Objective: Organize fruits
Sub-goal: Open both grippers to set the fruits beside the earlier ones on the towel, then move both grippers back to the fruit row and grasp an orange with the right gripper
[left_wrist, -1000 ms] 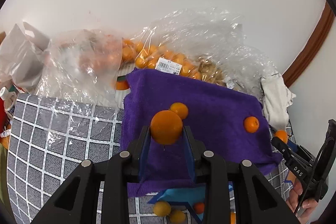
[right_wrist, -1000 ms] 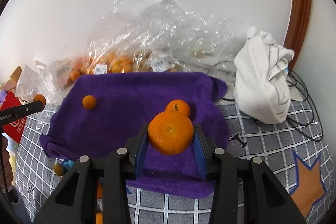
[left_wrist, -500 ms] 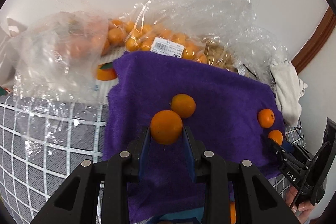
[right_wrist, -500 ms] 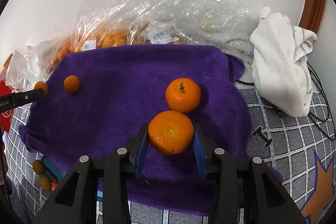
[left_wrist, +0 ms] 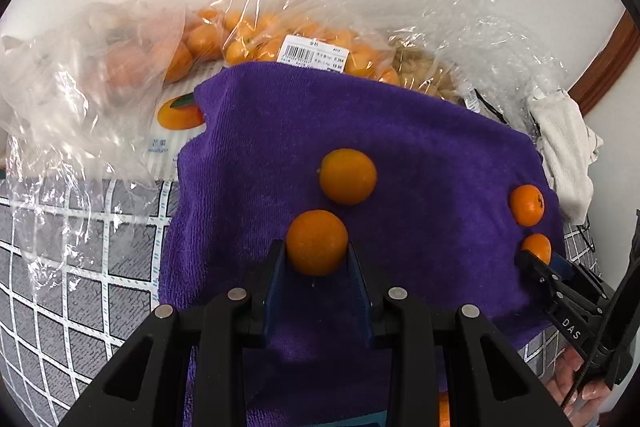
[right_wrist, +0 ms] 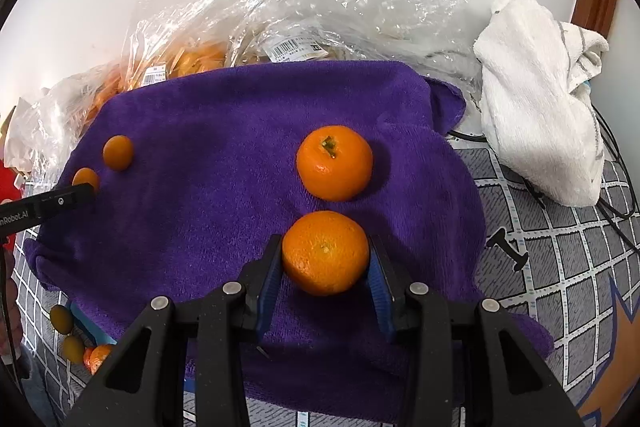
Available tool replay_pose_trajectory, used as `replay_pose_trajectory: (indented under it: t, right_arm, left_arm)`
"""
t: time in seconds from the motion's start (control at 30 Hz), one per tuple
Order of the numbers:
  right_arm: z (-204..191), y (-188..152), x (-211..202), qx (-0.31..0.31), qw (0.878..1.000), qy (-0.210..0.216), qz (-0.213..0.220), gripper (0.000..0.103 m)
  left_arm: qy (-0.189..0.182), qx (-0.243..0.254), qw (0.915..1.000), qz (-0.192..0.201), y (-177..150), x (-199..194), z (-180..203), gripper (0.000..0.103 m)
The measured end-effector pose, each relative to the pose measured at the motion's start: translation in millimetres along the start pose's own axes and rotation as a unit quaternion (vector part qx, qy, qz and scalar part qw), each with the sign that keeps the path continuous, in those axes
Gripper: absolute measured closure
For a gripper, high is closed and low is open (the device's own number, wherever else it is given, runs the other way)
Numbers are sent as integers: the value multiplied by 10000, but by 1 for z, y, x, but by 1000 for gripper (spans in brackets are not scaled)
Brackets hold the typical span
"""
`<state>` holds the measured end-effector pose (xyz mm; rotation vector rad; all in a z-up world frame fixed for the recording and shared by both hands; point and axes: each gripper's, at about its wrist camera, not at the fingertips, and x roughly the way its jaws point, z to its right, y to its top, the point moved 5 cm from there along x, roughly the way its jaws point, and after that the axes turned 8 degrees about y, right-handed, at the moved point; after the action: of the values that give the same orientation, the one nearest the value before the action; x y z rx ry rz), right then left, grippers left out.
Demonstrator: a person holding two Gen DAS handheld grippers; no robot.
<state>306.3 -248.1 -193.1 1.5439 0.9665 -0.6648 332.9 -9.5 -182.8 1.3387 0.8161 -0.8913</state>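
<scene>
A purple towel (left_wrist: pixel 420 155) (right_wrist: pixel 208 155) lies spread on the table. My left gripper (left_wrist: pixel 317 259) is shut on a small kumquat (left_wrist: pixel 317 242), held low over the towel just behind another kumquat (left_wrist: pixel 347 175) lying on it. My right gripper (right_wrist: pixel 325 263) is shut on a tangerine (right_wrist: pixel 325 253), close to a second tangerine (right_wrist: pixel 334 162) resting on the towel. In the right wrist view the left gripper's fingertip (right_wrist: pixel 68 201) and its kumquat (right_wrist: pixel 86 179) show at the left, by the lying kumquat (right_wrist: pixel 118 152).
Clear plastic bags of fruit (left_wrist: pixel 304 39) (right_wrist: pixel 304 7) lie behind the towel against the wall. A white cloth (right_wrist: pixel 540 99) and cables lie at the right. Loose small fruits (right_wrist: pixel 74 339) sit off the towel's front left corner. The table has a grey checked cover (left_wrist: pixel 80 247).
Both grippers have moved forward and lower over the towel with their fruits held. Each held fruit is now close to its matching fruit on the towel.
</scene>
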Motion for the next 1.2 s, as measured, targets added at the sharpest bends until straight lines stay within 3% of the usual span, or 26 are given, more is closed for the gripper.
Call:
replay_pose_trajectory:
  t: [0.1, 0.17, 0.3, 0.43, 0.8, 1.2]
  right_arm:
    - [0, 1, -4, 1, 10000, -13, 47, 50]
    - [-1, 1, -10, 17, 9999, 9, 105, 48]
    - [-1, 3, -23, 58, 9998, -11, 185, 46]
    - [-1, 3, -42, 91, 9994, -35, 322, 43]
    - [-18, -10, -95, 2, 9976, -40, 694, 43]
    - [-46, -41, -131, -126, 9965, -11, 822, 42]
  left_arm:
    - [10, -28, 10000, -9, -2, 2, -2, 73]
    - [24, -21, 10000, -22, -2, 3, -2, 73]
    - [123, 32, 9999, -101, -3, 2, 0, 58]
    - [93, 57, 9999, 21, -4, -14, 2, 52]
    - [59, 177, 9992, 348, -18, -68, 9, 50]
    - [114, 135, 9984, 538, -62, -113, -11, 50]
